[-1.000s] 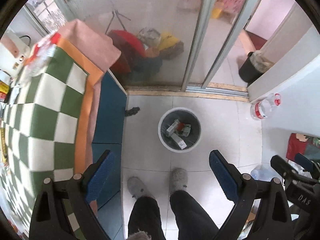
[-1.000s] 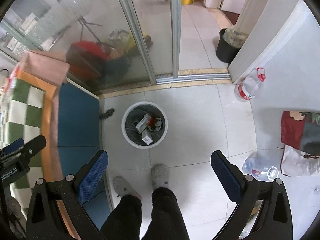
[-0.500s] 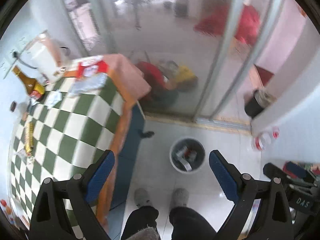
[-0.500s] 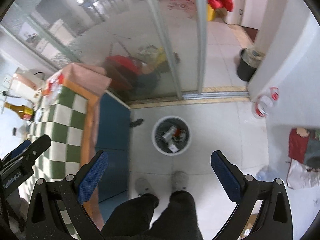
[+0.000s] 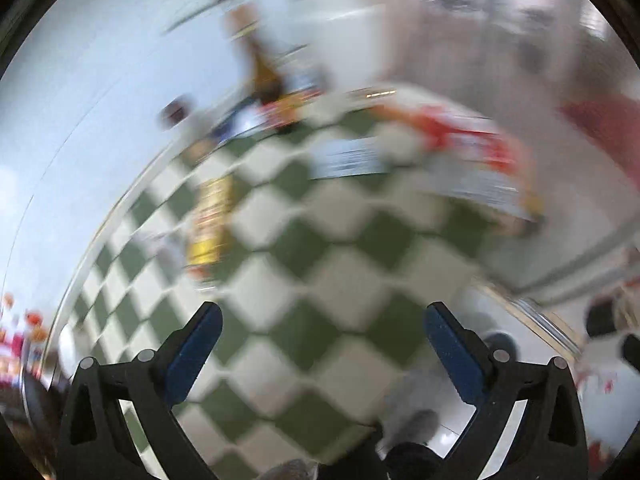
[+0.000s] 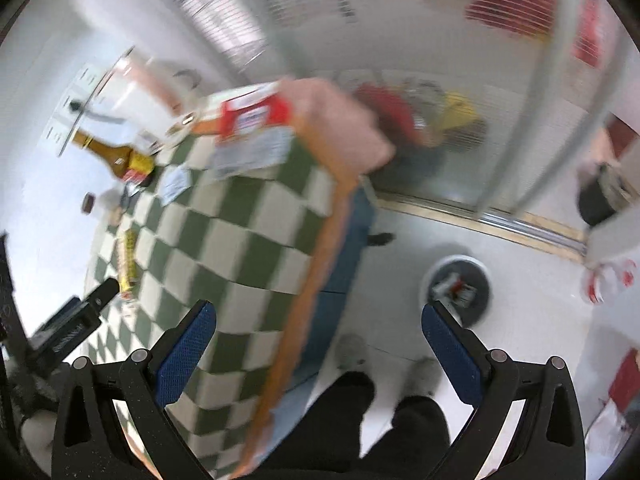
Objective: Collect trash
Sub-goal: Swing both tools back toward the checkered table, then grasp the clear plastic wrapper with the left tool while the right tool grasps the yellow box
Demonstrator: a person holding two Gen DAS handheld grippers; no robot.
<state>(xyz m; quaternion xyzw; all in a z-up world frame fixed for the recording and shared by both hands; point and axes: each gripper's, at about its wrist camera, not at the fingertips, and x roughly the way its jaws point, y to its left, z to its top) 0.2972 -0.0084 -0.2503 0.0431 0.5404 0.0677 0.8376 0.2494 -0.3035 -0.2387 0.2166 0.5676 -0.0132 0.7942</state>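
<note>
We hold both grippers with their fingers spread wide and nothing between them: the left gripper point(image 5: 322, 350) over the checkered tablecloth point(image 5: 320, 264), the right gripper point(image 6: 318, 344) above the table's edge, where the cloth meets the floor.

The trash we want lies on the table. A yellow wrapper point(image 6: 129, 264) sits near the wall side, a red-and-white packet point(image 6: 256, 114) and a pale printed wrapper point(image 6: 250, 154) lie at the far end, and a brown bottle point(image 6: 114, 156) lies beside them. The bin point(image 6: 458, 286) stands on the floor next to the table and already holds some scraps.

The left view is badly smeared, so we should steady that hand first. The yellow wrapper looks closest to the left gripper; we should come down with the fingers on either side of its narrow width, close gently since it looks thin and crinkly, then carry it well clear of the table edge before we release over the bin.
</note>
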